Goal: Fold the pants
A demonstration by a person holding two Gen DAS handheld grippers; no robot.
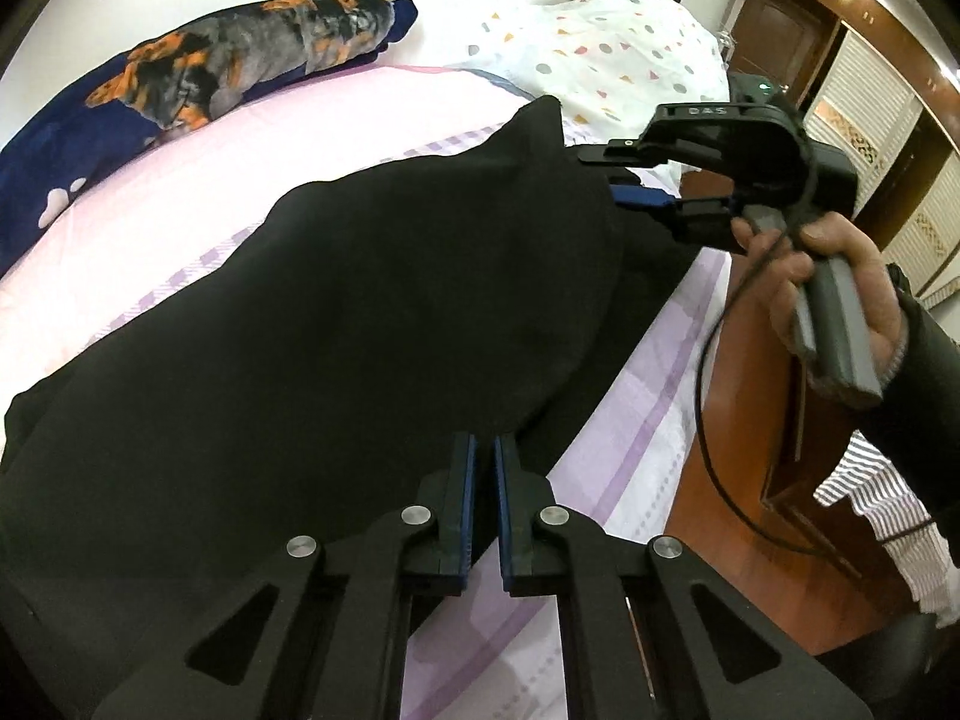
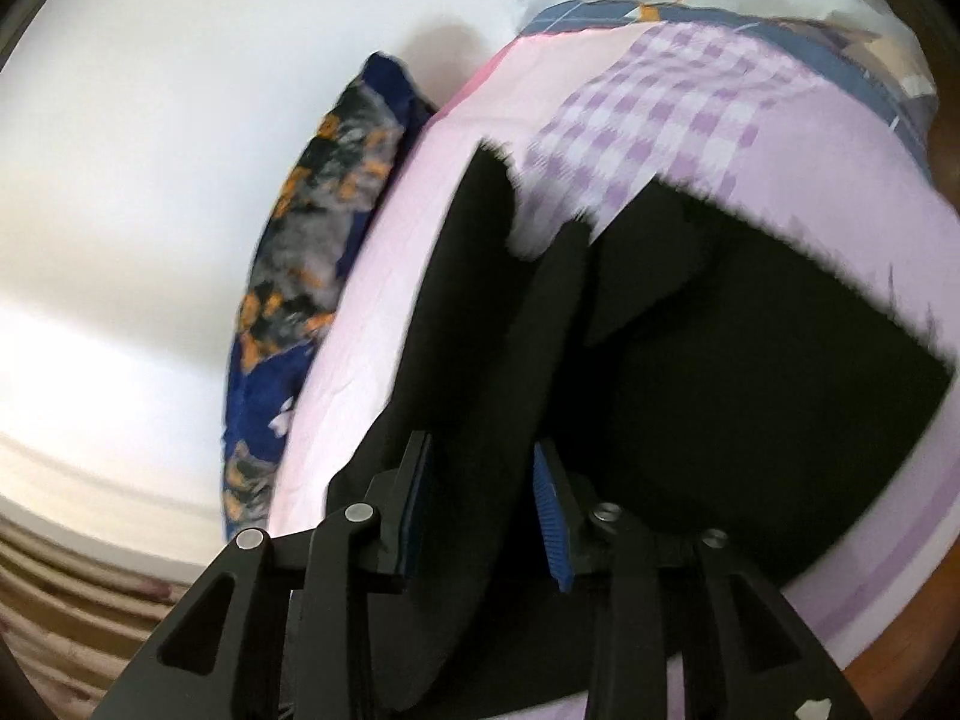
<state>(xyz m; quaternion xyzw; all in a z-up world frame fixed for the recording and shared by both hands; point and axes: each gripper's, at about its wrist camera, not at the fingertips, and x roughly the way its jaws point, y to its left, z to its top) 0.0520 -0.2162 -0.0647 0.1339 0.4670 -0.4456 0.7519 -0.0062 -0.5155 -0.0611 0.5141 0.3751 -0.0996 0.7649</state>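
Note:
Black pants (image 1: 360, 312) lie across the pink and purple bed sheet (image 1: 252, 138), partly lifted. My left gripper (image 1: 486, 450) is nearly shut on the pants' near edge, with a thin gap between its blue pads. My right gripper (image 1: 600, 177) holds the far raised corner of the pants, its fingers partly hidden by cloth. In the right wrist view the pants (image 2: 690, 360) hang as a thick fold (image 2: 480, 480) between the right gripper's (image 2: 483, 462) pads, which stand apart around it. The view is blurred.
A navy and orange patterned blanket (image 1: 198, 78) lies along the wall side of the bed. A white dotted quilt (image 1: 600, 42) is bunched at the far end. The wooden floor (image 1: 738, 420) and wooden doors (image 1: 798, 30) lie beyond the bed's right edge.

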